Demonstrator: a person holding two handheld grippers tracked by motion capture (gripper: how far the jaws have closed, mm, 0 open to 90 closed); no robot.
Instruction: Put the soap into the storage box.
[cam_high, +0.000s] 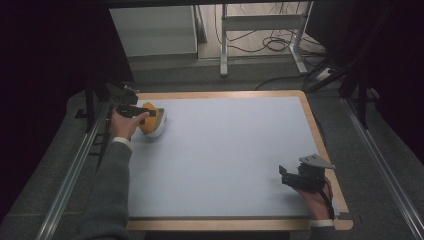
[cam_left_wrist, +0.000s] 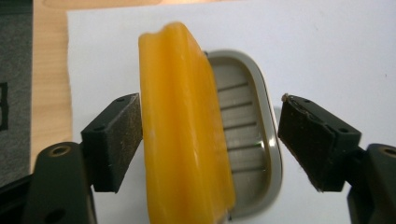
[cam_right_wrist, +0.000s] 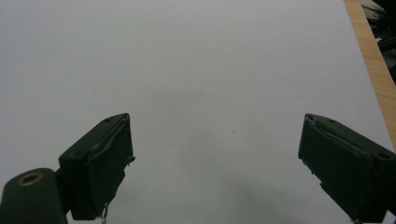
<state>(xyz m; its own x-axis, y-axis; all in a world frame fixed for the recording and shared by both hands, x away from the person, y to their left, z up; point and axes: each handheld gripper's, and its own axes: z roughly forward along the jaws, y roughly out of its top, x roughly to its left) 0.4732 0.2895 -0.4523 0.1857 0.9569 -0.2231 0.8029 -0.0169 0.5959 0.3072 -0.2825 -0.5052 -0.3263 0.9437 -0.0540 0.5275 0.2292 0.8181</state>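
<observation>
Left gripper view, one orange soap (cam_left_wrist: 182, 130), one grey dish (cam_left_wrist: 252, 135), gripper (cam_left_wrist: 210, 135) open.

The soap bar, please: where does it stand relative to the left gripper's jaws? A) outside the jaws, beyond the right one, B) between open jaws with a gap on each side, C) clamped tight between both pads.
B: in the left gripper view the soap bar leans on its dish between the left gripper's open jaws, neither pad pressing it.
</observation>
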